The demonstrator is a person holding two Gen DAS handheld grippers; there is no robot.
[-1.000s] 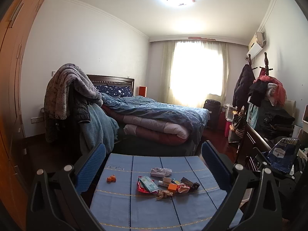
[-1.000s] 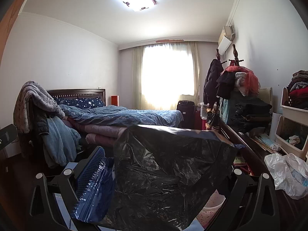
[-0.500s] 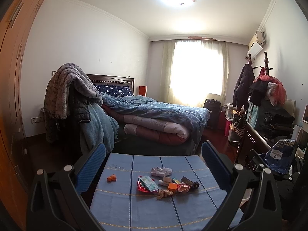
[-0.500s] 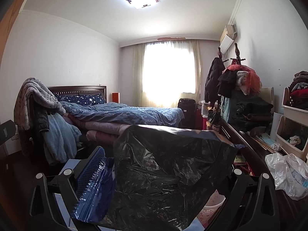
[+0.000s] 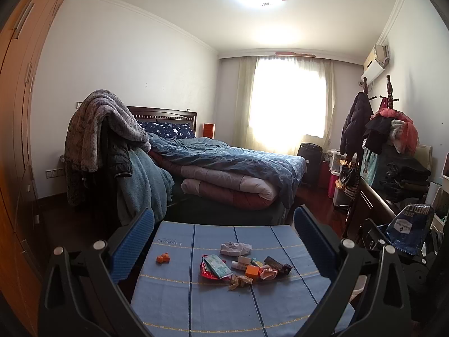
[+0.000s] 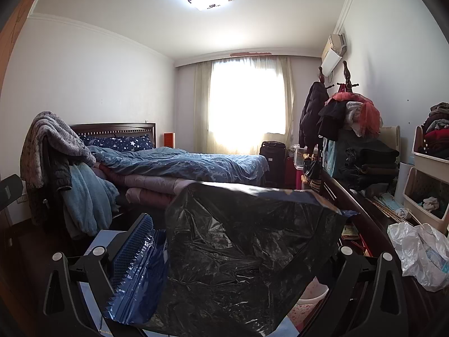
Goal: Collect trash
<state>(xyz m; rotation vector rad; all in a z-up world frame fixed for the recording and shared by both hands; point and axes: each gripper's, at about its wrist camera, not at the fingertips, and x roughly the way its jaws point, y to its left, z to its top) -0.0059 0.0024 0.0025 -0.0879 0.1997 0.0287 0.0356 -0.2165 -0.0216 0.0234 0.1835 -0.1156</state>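
The trash (image 5: 241, 264), a loose cluster of wrappers, small cartons and crumpled tissue, lies mid-table on the blue striped cloth (image 5: 196, 303), at twelve o'clock from the left gripper (image 5: 223, 241), whose jaws stand wide apart and empty. It looks light, soft and crushable; pinch the crumpled edges. The right gripper (image 6: 233, 252) is clamped on a foil-lined blue bag (image 6: 241, 252) at three o'clock; its print is unreadable.
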